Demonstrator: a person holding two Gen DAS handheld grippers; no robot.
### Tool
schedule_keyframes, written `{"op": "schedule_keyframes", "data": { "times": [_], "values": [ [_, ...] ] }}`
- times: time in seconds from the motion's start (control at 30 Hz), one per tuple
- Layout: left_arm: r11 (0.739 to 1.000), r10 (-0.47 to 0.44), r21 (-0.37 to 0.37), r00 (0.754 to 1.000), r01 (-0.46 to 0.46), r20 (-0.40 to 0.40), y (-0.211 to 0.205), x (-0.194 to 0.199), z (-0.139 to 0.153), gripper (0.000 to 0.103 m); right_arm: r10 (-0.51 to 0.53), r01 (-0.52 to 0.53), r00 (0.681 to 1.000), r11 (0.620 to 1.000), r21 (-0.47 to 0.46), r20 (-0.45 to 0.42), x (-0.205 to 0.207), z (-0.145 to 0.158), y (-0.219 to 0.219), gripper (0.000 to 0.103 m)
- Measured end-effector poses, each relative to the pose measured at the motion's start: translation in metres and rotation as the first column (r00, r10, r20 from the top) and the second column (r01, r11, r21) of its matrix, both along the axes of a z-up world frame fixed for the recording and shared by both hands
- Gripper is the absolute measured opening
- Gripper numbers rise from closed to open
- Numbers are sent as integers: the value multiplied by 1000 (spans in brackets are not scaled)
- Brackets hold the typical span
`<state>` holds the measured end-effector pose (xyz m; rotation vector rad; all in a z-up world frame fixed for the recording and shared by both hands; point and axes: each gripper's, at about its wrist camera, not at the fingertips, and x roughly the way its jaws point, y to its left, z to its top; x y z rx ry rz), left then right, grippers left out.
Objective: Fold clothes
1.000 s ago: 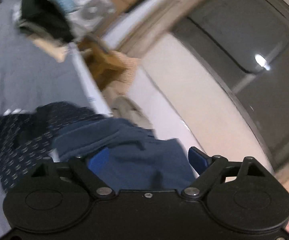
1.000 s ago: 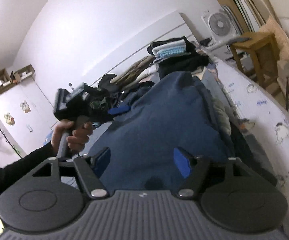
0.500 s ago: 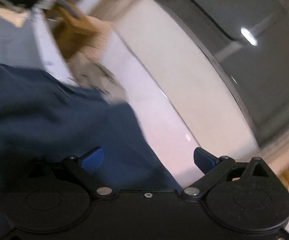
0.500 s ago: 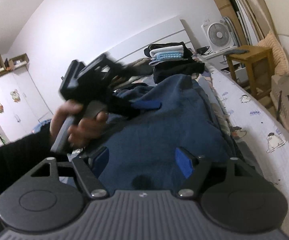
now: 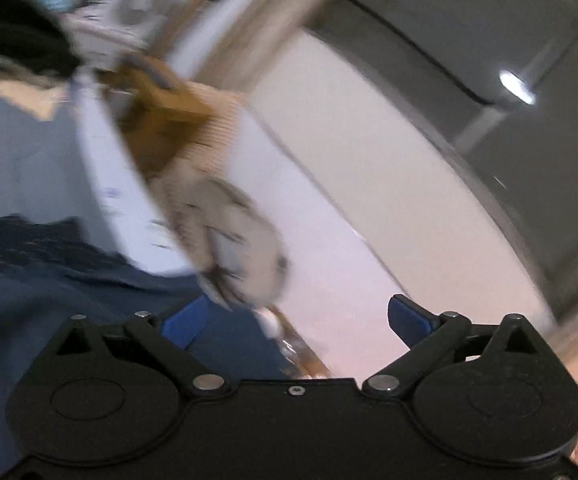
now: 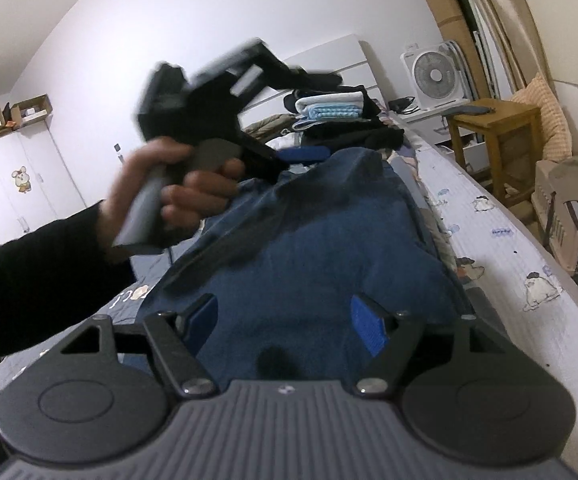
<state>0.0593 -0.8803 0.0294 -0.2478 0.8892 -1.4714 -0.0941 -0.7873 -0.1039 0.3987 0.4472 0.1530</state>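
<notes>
The left gripper is held aloft in a black-sleeved hand, jaws just opened wide, empty. The right gripper is angled down, parted, around nothing, over the dark blue garment spread on the printed white bedsheet.

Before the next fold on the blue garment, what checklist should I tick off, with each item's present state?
1. Left gripper free of cloth: ok. Its jaws have just been opening, nothing between them.
2. Right gripper gripping the blue garment: not ok, fingers apart over the cloth.
3. Garment flat: not ok, it is bunched at the far end.
4. Garment on the bed: ok.
5. Folded stack clear of the garment: cannot tell.
</notes>
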Motion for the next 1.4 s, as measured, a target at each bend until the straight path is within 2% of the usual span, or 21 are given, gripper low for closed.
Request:
{"op": "schedule_keyframes", "data": {
  "times": [0.1,0.2,0.23,0.3,0.37,0.4,0.57,0.73,0.87,0.97,1.07,1.17,1.4],
  "values": [
    [995,-89,-48,996,89,17,2,-28,4,102,-30,30,1000,999,-25,7,-8,6,5,74],
    [987,-158,1,987,158,31,-14,-46,-10,102,-51,52,998,998,-40,22,-18,11,8,74],
    [989,-146,41,988,144,46,-19,-48,-18,102,-58,59,998,997,-45,26,-21,13,9,75],
    [988,-107,113,994,103,25,-32,-37,-38,102,-76,78,997,995,-64,21,-25,13,9,76],
    [989,-57,134,998,57,-6,-35,-20,-49,100,-92,92,996,992,-88,2,-27,7,3,76],
    [991,-30,133,1000,30,-9,-34,-15,-48,101,-100,99,995,990,-99,-7,-28,5,1,76],
    [991,54,115,993,-66,105,-15,-4,-16,103,-120,117,992,989,-94,-29,-32,-2,-10,76],
    [985,137,92,982,-149,130,23,3,17,103,-157,152,987,984,-94,-43,-40,2,-4,77],
    [981,123,119,960,-156,252,56,-13,52,103,-223,218,974,971,-96,-46,-51,22,9,80],
    [976,83,156,919,-153,385,87,-36,68,103,-282,273,958,953,-134,-48,-59,36,27,86],
    [965,77,185,877,-185,474,117,-57,72,103,-329,315,942,935,-163,-64,-63,46,46,91],
    [957,84,197,850,-214,520,150,-80,70,103,-367,353,927,924,-148,-80,-67,53,64,92],
    [932,107,239,838,-272,534,207,-120,55,103,-346,333,929,937,-108,-129,-72,62,96,95]
  ]
}}
